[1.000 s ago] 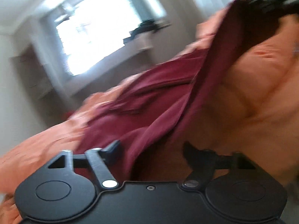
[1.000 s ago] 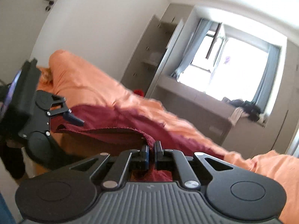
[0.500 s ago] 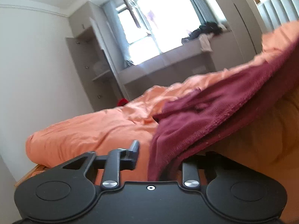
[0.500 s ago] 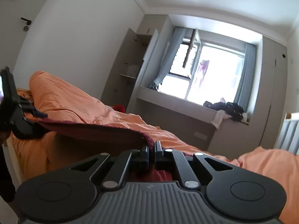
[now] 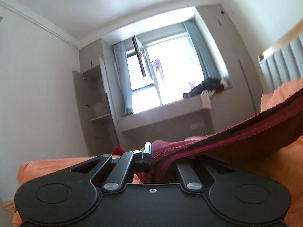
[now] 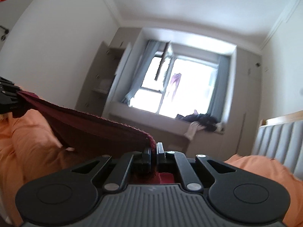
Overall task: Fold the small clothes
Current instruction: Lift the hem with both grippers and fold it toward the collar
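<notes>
In the lower centre of the left wrist view, the left gripper (image 5: 151, 154) pinches one end of a maroon knit garment (image 5: 246, 132), which stretches away toward the right edge above the orange bedspread (image 5: 47, 168); only 1 finger shows, the other hidden under the cloth. In the right wrist view, the right gripper (image 6: 153, 151) clamps the garment's other corner between its 2 nearly closed fingers, the cloth (image 6: 85, 124) running to the left edge, where the left gripper (image 6: 7, 98) holds it. Behind, a bright window (image 6: 181, 89), a sill with dark clothes (image 6: 200, 121), and a grey headboard (image 6: 280, 136) at right.
</notes>
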Available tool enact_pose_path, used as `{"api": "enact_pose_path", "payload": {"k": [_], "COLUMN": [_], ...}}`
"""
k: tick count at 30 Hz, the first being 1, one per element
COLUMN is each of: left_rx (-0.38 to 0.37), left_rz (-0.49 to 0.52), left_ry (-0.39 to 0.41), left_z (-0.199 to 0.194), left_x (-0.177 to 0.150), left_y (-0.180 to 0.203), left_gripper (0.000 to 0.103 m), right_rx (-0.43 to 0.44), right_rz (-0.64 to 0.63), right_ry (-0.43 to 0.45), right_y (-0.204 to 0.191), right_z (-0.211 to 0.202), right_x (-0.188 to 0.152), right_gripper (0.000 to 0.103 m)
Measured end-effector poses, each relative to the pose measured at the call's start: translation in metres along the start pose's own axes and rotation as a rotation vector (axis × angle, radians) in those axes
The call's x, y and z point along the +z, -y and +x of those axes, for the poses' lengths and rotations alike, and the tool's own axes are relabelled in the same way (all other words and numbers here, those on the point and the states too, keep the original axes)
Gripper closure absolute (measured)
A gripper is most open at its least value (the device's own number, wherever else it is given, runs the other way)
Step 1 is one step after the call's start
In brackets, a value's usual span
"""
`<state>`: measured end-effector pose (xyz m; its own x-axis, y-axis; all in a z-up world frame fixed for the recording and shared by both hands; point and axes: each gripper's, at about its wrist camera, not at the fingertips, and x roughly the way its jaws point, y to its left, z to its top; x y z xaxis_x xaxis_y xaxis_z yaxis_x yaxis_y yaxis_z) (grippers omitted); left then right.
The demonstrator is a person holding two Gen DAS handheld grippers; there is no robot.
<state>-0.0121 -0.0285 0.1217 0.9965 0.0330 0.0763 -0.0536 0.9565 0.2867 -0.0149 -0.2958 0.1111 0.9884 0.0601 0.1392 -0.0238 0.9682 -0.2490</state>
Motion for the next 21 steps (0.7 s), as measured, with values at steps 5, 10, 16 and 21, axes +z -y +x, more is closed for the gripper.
{"api": "enact_pose_path", "payload": {"k": [5, 10, 16, 21], "left_rx": [-0.062, -0.219, -0.257, -0.263], "left_rz": [-0.017, -0.135, -0.183, -0.244], "left_ry": [0.027, -0.027, -0.070, -0.107], "left_z": [-0.028, -0.055, -0.025, 0.035], "left_x": [0.030, 0.039, 0.031, 0.033], "left_y": [-0.008, -0.031, -0.034, -0.035], "left_gripper": [0.100, 0.100, 0.100, 0.099], "right_rx": [-0.018, 0.011, 0.019, 0.033], "right_rz": [0.002, 0.001, -0.009, 0.008], "right_ry": [0.068, 0.031, 0.028, 0.028], "right_y": [0.012, 0.019, 0.017, 0.026], "right_z": [-0.030, -0.054, -0.024, 0.044], "right_x": [0.018, 0.033, 0.037, 0.032], "right_gripper": [0.098, 0.098, 0.098, 0.098]}}
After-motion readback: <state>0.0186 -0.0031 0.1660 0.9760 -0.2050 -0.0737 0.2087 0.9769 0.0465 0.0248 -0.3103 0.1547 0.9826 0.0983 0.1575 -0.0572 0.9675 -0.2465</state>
